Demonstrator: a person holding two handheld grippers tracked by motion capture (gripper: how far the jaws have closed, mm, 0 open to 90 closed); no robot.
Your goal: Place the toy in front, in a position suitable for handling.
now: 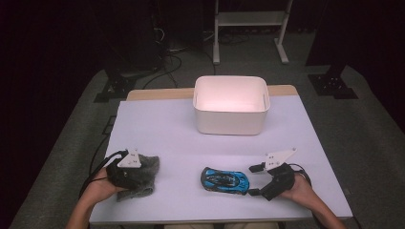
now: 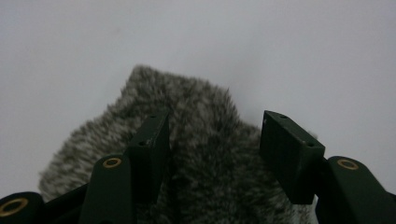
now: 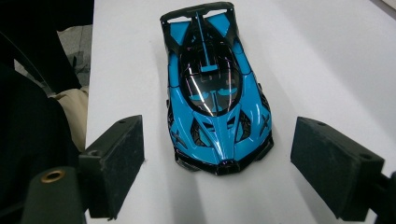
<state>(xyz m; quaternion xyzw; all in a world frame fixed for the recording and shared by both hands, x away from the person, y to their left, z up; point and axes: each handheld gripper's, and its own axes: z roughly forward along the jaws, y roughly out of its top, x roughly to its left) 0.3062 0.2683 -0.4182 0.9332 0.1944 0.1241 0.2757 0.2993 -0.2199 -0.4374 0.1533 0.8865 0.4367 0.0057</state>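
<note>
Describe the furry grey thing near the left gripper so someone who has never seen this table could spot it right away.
Start at the white bin at the far middle of the white table, then come to the near left corner. There the grey furry cloth lies under the left gripper, whose jaws straddle it. It is soft, shaggy and dull, unlike the glossy blue toy car to its right.

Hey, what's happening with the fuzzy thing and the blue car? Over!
Left tool straddling grey furry cloth, not clamped. Right tool open, facing blue toy car. Nothing between.
</note>
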